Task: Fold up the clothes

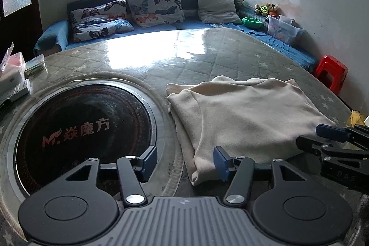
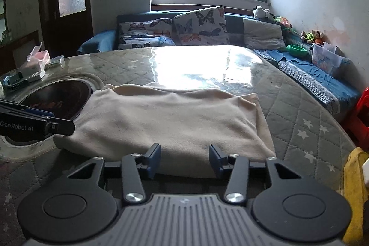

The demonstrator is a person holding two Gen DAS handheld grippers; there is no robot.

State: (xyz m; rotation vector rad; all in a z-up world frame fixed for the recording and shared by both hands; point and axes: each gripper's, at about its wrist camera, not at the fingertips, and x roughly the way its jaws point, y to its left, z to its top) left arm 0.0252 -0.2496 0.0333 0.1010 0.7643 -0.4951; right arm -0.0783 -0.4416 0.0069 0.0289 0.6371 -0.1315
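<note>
Folded cream garment [image 2: 170,117] lying flat on the quilted table [image 2: 299,112] beside the round inset cooktop [image 1: 83,130]; left tongs [image 1: 184,163] spread wide at its near-left corner, right tongs [image 2: 184,160] spread wide at its near edge, neither gripping cloth.

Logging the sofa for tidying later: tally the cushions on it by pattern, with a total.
Butterfly-print cushions: 2, one lying flat and one upright
Plain grey cushions: 1
Total: 3
</note>
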